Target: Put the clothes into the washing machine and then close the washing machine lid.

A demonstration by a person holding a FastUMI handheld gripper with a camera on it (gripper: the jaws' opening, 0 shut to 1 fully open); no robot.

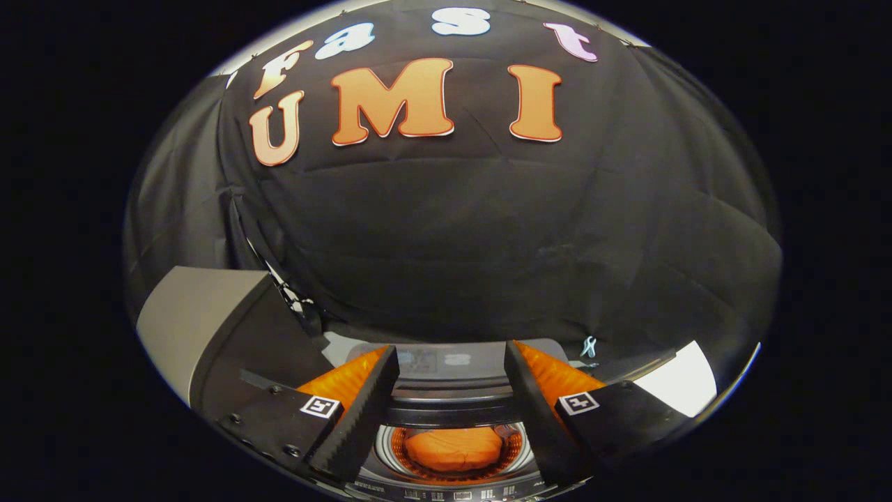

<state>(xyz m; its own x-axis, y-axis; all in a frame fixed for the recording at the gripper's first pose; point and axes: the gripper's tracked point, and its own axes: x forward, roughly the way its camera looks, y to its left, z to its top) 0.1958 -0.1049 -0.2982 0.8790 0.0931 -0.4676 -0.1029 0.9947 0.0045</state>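
Gripper: fingers spread apart, nothing held between them. One finger sits at 7 o'clock of the gap, the other at 5 o'clock.

Washing machine: positioned directly below and ahead of the fingers, seen from above. Its drum opening lies between the fingertips, at 6 o'clock. The lid stands raised at 12 o'clock of the opening, so the machine is not closed.

Clothes: an orange bundle resting inside the drum, clear of both fingers.

A grey panel stands at 9 o'clock of the machine. The black cloth wall rises behind the machine at 12 o'clock.
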